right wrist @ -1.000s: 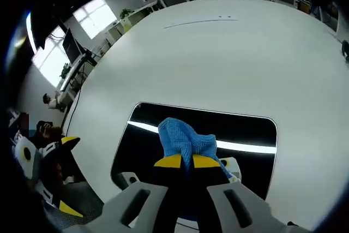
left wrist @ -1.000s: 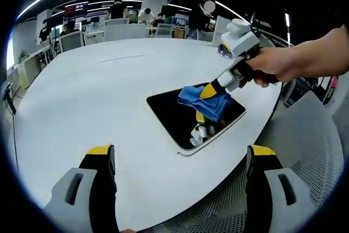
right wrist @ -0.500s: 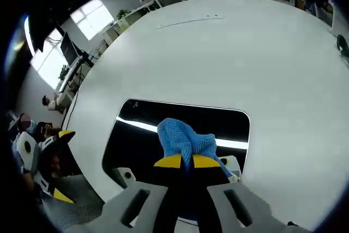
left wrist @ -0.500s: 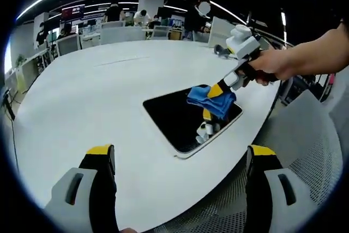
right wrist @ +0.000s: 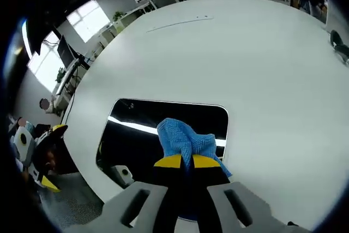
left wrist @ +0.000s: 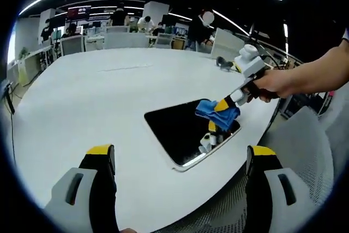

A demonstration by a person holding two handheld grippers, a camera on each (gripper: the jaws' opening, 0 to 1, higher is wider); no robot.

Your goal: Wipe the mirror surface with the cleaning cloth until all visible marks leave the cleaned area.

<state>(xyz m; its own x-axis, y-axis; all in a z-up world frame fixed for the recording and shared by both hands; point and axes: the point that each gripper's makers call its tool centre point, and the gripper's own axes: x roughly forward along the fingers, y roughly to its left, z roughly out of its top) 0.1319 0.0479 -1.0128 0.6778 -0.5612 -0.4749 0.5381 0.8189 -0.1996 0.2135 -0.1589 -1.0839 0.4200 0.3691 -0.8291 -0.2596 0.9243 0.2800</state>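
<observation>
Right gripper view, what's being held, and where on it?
The right hand-held gripper pinches the blue cleaning cloth by its bunched near end.

Glossy, dark, reflective mirror (right wrist: pixel 163 129) at frame centre, catching a bright light streak. Blue cleaning cloth (right wrist: pixel 182 140), nubbly woven microfibre, matt. Smooth matt white bench (right wrist: pixel 229 53) across upper frame. Hard plastic right hand-held gripper (right wrist: pixel 182 162), yellow-tipped, slightly shiny.
</observation>
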